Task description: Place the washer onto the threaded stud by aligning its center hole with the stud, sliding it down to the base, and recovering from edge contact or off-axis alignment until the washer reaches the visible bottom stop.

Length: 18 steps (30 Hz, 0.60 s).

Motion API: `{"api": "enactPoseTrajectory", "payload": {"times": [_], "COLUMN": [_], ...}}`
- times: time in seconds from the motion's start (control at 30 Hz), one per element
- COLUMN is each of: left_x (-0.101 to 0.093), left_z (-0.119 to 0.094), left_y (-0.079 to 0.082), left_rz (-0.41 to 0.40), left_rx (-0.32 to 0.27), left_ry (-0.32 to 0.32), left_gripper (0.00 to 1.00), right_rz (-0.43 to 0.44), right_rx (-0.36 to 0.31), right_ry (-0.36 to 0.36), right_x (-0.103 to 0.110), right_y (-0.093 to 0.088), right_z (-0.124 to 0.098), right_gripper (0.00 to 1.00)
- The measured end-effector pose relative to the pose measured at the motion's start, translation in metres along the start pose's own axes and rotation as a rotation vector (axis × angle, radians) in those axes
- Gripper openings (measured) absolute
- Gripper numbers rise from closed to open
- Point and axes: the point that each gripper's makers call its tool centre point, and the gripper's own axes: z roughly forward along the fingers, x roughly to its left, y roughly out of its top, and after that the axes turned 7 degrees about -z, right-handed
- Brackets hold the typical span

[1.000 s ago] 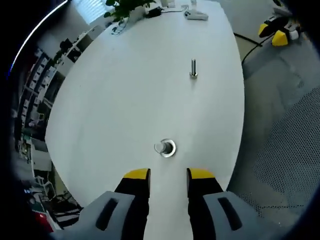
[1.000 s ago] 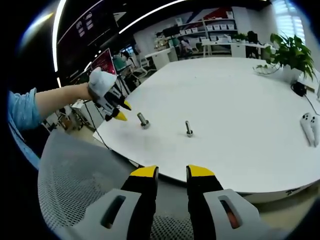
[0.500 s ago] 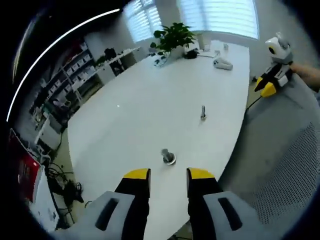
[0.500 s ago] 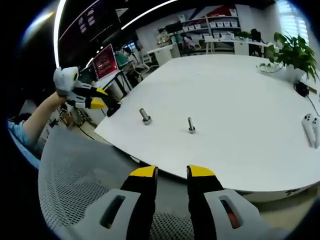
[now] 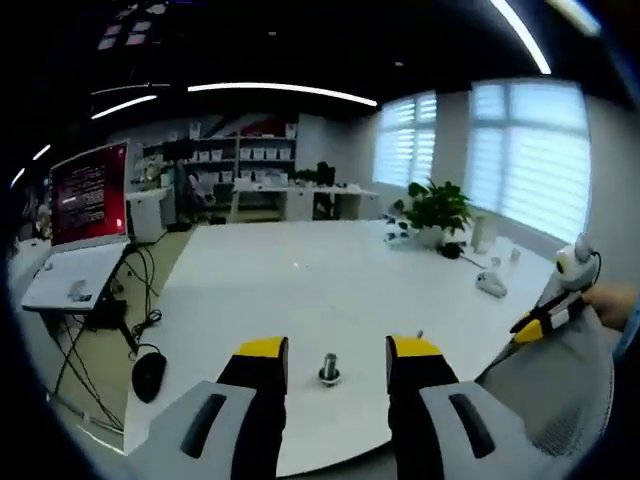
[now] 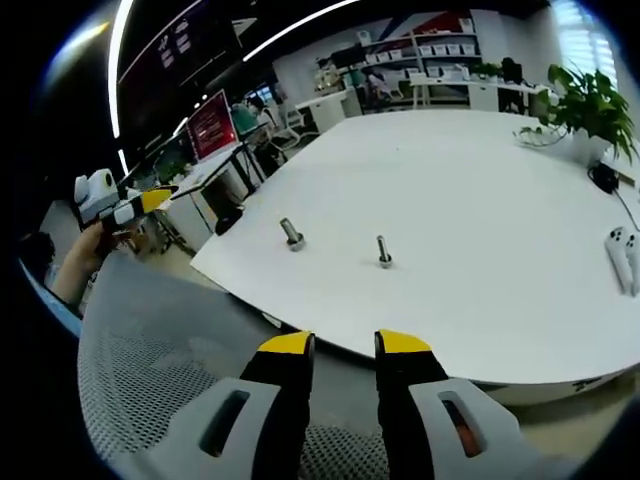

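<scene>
Right gripper view: stud with washer (image 6: 291, 235) standing on white table (image 6: 480, 220) at 11 o'clock from your right gripper (image 6: 345, 345); bare second stud (image 6: 383, 251) just beside, at 12. Washer seemingly seated at base already, judging. You're holding both grippers wide, empty. Left gripper (image 5: 337, 349) framing same stud (image 5: 328, 368) at 6 o'clock. Next: confirming seating up close. Washer itself too small to resolve; left gripper (image 6: 120, 203) hanging off table at 9.

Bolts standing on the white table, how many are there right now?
2. A stubby bolt with a washer at its base stands near the table's edge; a slimmer bolt stands to its right in the right gripper view. Nothing seems to hide more.
</scene>
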Motion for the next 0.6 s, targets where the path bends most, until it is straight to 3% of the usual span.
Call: {"api": "enactPoseTrajectory", "payload": {"times": [0.13, 0.2, 0.33, 0.37, 0.47, 0.6], "left_x": [0.000, -0.003, -0.010, -0.003, 0.003, 0.007], "left_z": [-0.002, 0.000, 0.006, 0.006, 0.007, 0.008], "left_y": [-0.020, -0.033, -0.044, -0.044, -0.038, -0.043], "left_rz": [0.006, -0.045, -0.057, -0.008, -0.036, -0.001], "left_rx": [0.027, 0.057, 0.079, 0.095, 0.060, 0.082], "left_ry": [0.035, 0.032, 0.021, 0.048, 0.076, 0.100], "left_gripper": [0.57, 0.62, 0.62, 0.61, 0.60, 0.61], "right_rz": [-0.004, -0.006, -0.006, -0.004, -0.007, -0.006], "right_rx": [0.009, 0.012, 0.011, 0.011, 0.012, 0.010], "right_ry": [0.004, 0.005, 0.005, 0.005, 0.009, 0.008], "right_x": [0.001, 0.001, 0.001, 0.001, 0.001, 0.001], "right_y": [-0.001, -0.001, -0.001, -0.001, -0.002, -0.002], "right_z": [0.000, 0.000, 0.000, 0.000, 0.000, 0.000], "right_gripper": [0.26, 0.26, 0.26, 0.26, 0.26, 0.26]}}
